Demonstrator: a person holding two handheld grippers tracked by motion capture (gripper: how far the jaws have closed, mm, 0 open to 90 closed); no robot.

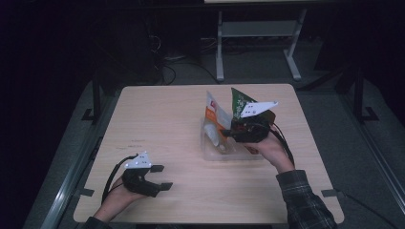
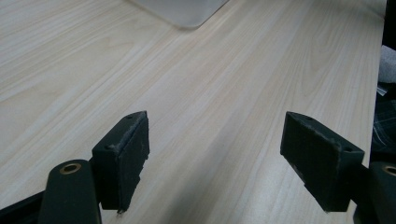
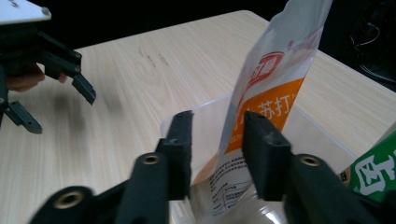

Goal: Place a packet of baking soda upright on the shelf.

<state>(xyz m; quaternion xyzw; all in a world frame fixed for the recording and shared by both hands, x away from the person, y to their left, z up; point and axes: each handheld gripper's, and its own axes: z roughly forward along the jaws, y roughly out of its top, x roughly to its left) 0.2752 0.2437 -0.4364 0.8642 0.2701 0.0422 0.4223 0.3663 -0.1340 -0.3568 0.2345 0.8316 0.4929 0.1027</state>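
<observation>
Right tool (image 3: 217, 154) has its jaws partly closed around the lower edge of the orange-and-white pouch (image 3: 266, 88), which stands upright in a clear tub (image 1: 210, 155) at the bench's (image 1: 157, 119) right middle, beside a green packet (image 1: 241, 102); whether they pinch it, I cannot tell. Left tool (image 1: 162, 176) rests wide open and empty at the near left. That pouch looks light, floppy and slick, so a grip on the flat sealed edge seems safest.
</observation>
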